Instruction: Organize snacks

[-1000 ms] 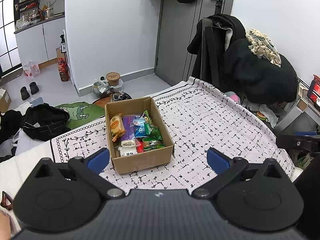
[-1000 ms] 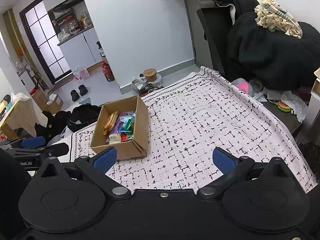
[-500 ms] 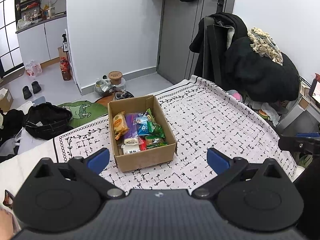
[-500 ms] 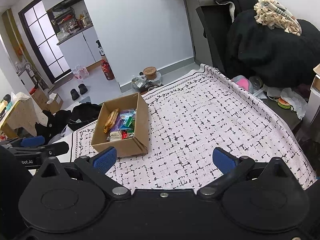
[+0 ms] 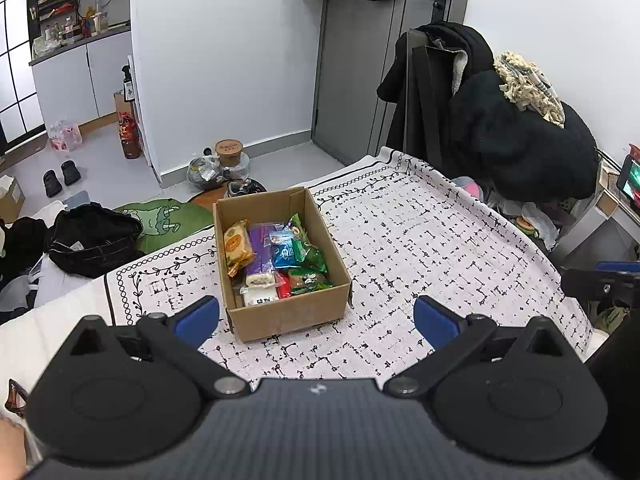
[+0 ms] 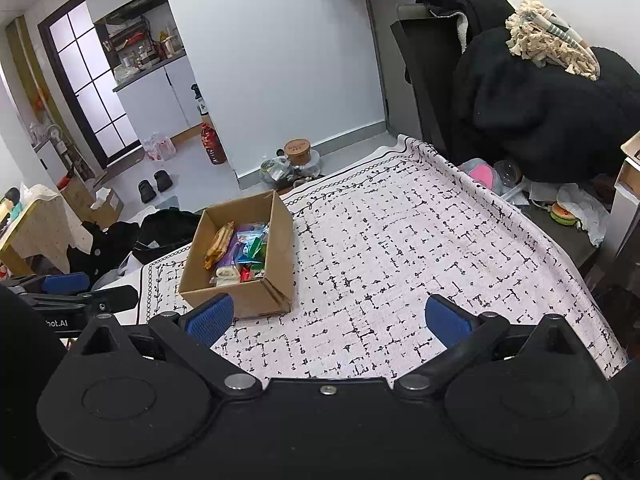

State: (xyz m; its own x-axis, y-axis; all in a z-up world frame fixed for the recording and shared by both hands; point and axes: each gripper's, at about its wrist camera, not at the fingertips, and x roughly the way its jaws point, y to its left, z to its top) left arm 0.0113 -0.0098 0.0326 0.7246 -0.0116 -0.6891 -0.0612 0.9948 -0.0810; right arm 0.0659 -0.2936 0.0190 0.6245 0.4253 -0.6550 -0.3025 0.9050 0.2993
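A brown cardboard box [image 5: 280, 316] holds orange, purple, blue, green and red snack packets [image 5: 276, 256]. The cloth [image 5: 420, 248] beneath is white with black dashes and a vine border.

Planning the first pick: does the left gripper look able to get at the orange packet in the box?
Probably yes. The box is open-topped, the orange packet lies on top at its left side, and the left gripper is open with nothing between.

A cardboard box [image 6: 256, 276] filled with snack packets [image 6: 238, 250] is seen on the patterned cloth [image 6: 400, 260] covering the surface. The right tool [image 6: 326, 320] is held wide apart and empty above the cloth, its left blue pad overlapping the box's near corner. The left tool [image 6: 68, 292] is glimpsed at the left edge.
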